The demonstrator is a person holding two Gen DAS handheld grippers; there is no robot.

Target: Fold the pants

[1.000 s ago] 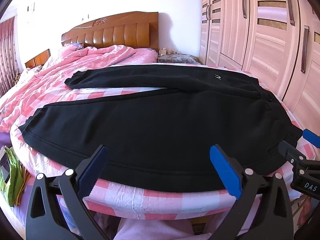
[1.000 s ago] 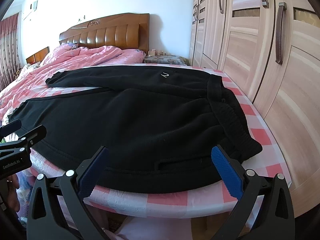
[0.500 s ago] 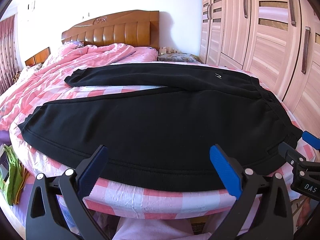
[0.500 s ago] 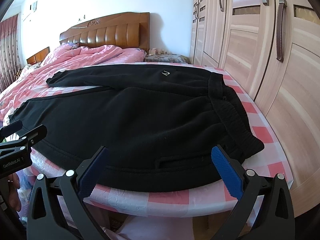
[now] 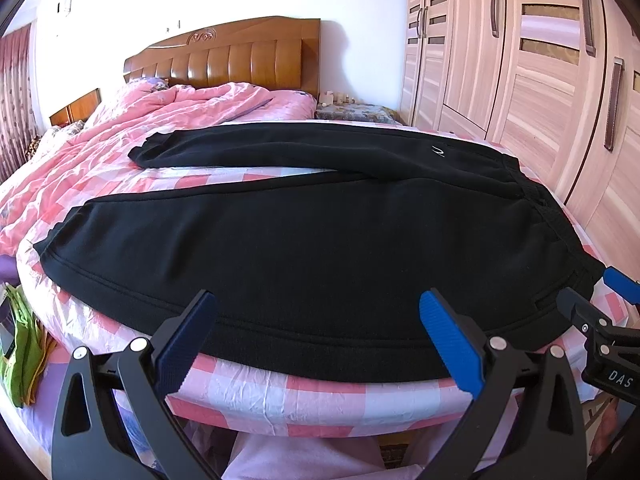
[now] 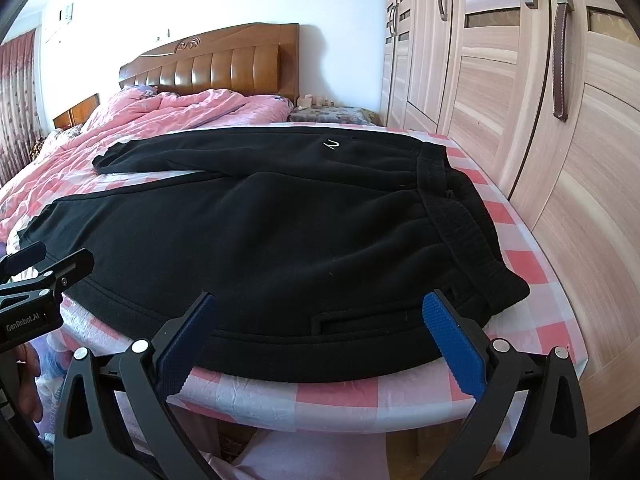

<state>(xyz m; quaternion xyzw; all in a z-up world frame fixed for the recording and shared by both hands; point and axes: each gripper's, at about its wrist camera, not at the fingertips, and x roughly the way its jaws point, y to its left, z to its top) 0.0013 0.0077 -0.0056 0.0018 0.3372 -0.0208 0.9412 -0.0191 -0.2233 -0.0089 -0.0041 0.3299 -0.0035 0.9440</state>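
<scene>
Left tongs [image 5: 316, 334] spread wide, nothing between the blue pads, poised just short of the near hem of the lower leg. Right tongs [image 6: 320, 334] likewise gaping and empty, set just off the near edge by the hip and side pocket. Each pair glimpsed in the other's view: right at the far right margin, left at the far left margin. Black pants [image 5: 320, 248] laid flat across the foot of the bed [image 5: 256, 396], on the pink-and-white checked sheet, waistband [image 6: 460, 232] toward the wardrobe [image 6: 520, 120], cuffs toward the left. Legs parted in a narrow V, far leg [image 5: 280, 148] angled off toward the rumpled pink quilt [image 5: 168, 116], near leg along the bed's edge. No fold made as yet, by the look of it; step in hand judged as the opening approach for a lengthwise fold, one leg onto the other. Next move likely calling for both pairs to pinch the near edge, one at the hem end, one at the waist end, then a lift and carry-over onto the far leg. Even height needed to keep the cloth from sagging mid-span; thick fleece apt to slip from a shallow bite.
</scene>
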